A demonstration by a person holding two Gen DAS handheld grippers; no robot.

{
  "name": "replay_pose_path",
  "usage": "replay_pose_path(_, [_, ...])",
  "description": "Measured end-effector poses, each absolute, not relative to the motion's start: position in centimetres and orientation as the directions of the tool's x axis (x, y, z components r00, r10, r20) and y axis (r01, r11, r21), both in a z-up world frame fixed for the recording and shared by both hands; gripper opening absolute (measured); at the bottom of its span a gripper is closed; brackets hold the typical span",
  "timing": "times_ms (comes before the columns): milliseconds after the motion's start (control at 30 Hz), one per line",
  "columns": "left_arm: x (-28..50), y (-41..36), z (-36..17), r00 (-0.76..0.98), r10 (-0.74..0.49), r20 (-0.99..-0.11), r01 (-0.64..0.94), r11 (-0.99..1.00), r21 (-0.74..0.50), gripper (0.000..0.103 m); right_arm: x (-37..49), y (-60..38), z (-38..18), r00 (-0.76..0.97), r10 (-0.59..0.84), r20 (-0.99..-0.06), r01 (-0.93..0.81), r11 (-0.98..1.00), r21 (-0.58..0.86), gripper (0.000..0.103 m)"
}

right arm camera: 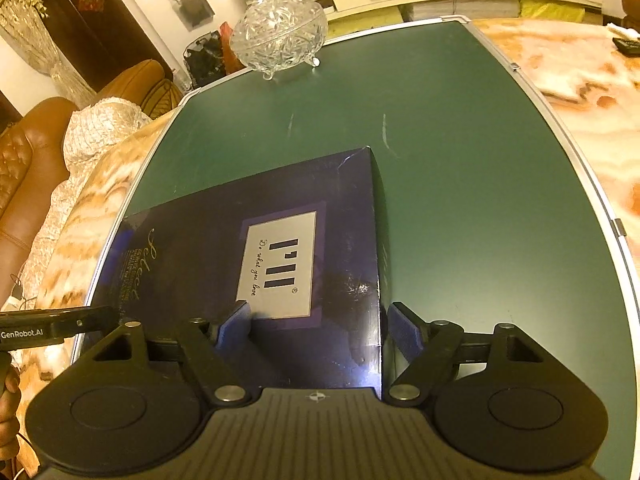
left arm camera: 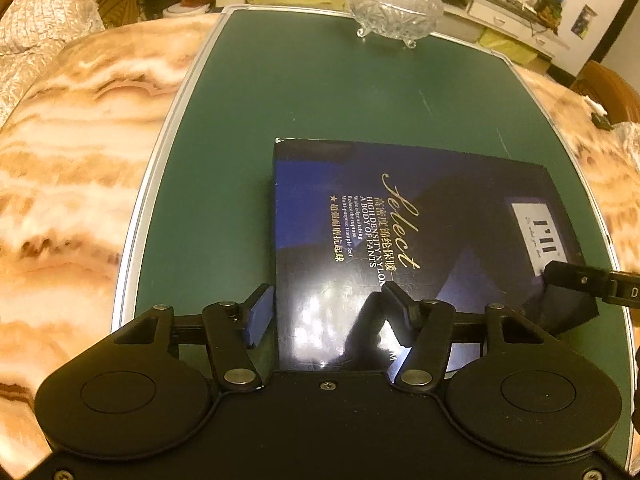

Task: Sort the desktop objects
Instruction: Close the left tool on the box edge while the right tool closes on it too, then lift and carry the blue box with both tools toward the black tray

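A flat dark-blue box (left arm camera: 400, 220) lay on the green board (left arm camera: 300, 92) that covered the marble-patterned bench (left arm camera: 68, 152). Its broad printed face was up, and its long axis ran across the board from side to side, parallel to the near edge. The gold script and the white label (right arm camera: 278, 264) on the lid were both turned sideways to the cameras.

The left gripper (left arm camera: 320, 308) straddled the box's left near corner. One blue pad (left arm camera: 260, 312) stood just beside the left side wall and the other finger rested over the lid. Whether the pads pressed on the cardboard could not be told.

The right gripper (right arm camera: 316, 328) straddled the right near corner in the same way. One pad (right arm camera: 236, 324) sat on top by the label and the other (right arm camera: 404, 336) hung outside the right wall with a thin gap showing, so those jaws were released.

A cut-glass lidded bowl (left arm camera: 394, 4) stood at the far edge of the board, well apart from the box.
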State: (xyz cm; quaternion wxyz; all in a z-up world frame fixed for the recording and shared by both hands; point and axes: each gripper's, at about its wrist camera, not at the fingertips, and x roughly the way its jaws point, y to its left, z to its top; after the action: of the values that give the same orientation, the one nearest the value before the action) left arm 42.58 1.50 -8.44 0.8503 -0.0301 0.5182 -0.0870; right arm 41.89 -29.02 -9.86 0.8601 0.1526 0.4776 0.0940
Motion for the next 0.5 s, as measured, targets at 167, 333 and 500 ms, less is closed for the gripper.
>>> replay_pose_path(167, [41.7, 1.8, -7.9, 0.448, -0.201, -0.871, 0.124, 0.979, -0.162, 0.058, 41.0, -29.0, -9.1, 0.533, 0.294, -0.793, -0.011, 0.94, 0.342, 0.079])
replay_pose_path(333, [41.2, 1.8, -8.1, 0.438, -0.22, -0.871, 0.132, 0.975, -0.18, 0.058, 40.5, -29.4, -9.4, 0.524, 0.295, -0.799, 0.001, 0.938, 0.347, 0.079])
replay_pose_path(500, [40.7, 1.3, -8.2, 0.439, -0.22, -0.871, 0.15, 0.974, -0.17, 0.058, 40.2, -29.7, -9.6, 0.529, 0.296, -0.795, 0.006, 0.936, 0.352, 0.079])
